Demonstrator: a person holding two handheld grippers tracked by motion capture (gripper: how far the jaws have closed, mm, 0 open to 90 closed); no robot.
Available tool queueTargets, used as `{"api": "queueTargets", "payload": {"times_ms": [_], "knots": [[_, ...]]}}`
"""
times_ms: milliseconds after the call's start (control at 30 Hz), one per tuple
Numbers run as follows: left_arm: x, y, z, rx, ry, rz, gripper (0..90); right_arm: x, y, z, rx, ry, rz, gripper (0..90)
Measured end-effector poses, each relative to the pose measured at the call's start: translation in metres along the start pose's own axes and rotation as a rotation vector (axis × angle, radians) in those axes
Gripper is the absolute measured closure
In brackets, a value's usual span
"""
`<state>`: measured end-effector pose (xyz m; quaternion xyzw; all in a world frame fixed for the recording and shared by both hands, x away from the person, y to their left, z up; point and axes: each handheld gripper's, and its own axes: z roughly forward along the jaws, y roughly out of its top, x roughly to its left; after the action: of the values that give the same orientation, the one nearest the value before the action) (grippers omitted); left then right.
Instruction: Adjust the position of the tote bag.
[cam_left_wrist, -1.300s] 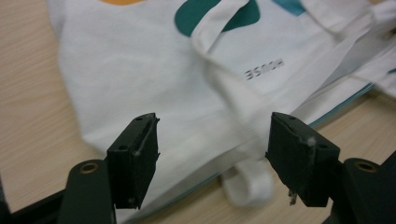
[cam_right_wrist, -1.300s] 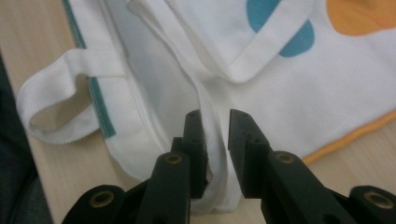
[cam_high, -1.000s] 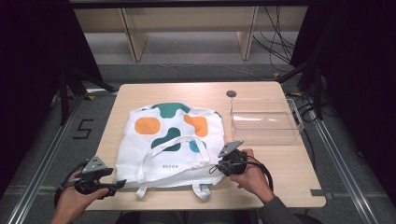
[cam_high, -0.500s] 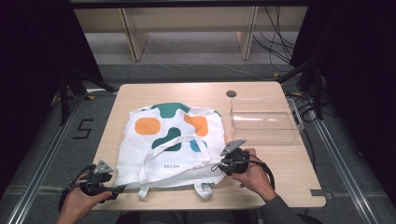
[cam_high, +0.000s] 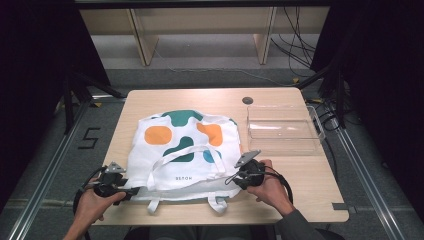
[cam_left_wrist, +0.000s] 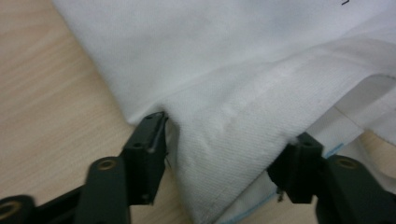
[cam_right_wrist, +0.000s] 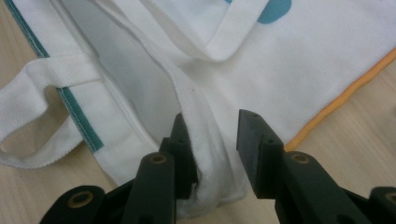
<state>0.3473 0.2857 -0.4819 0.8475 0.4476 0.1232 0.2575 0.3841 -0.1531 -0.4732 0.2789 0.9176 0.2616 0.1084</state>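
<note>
A white tote bag (cam_high: 185, 145) with orange, green and blue blotches lies flat on the wooden table (cam_high: 310, 195), its mouth and handles toward me. My left gripper (cam_high: 134, 190) is at the bag's near-left corner. In the left gripper view (cam_left_wrist: 224, 149) its jaws have just been closing and straddle the thick hem (cam_left_wrist: 233, 121), still wide apart without pinching it. My right gripper (cam_high: 235, 178) sits at the near-right corner. In the right gripper view (cam_right_wrist: 212, 135) its jaws have just been opening; the upper rim (cam_right_wrist: 196, 107) lies against one pad, clear of the other.
A clear plastic tray (cam_high: 282, 130) stands at the table's right, just beyond my right hand. A dark round cable hole (cam_high: 247, 100) is near the far edge. One handle loop (cam_right_wrist: 42, 116) hangs toward the front edge. Shelving legs and cables lie behind the table.
My left gripper has slid in to the right and down onto the bag's near-left corner, and its jaws have narrowed around the hem. My right hand has stayed put.
</note>
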Motion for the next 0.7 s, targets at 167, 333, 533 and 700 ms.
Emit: {"api": "queueTargets", "payload": {"times_ms": [167,333,533,700], "knots": [[0.006,-0.003,-0.003,0.016,0.024,0.016,67.5,0.0,0.0,0.002,0.01,0.0,-0.013,67.8],[0.011,-0.004,0.002,0.05,0.034,0.047,72.0,0.004,0.002,0.003,0.011,0.009,0.007,68.1],[0.018,-0.005,0.007,0.055,0.01,0.021,63.7,0.002,0.002,0.002,0.015,0.007,-0.01,73.9],[0.018,-0.004,0.002,0.042,0.01,0.045,76.8,0.0,0.002,0.002,0.02,0.011,-0.03,78.4]]}}
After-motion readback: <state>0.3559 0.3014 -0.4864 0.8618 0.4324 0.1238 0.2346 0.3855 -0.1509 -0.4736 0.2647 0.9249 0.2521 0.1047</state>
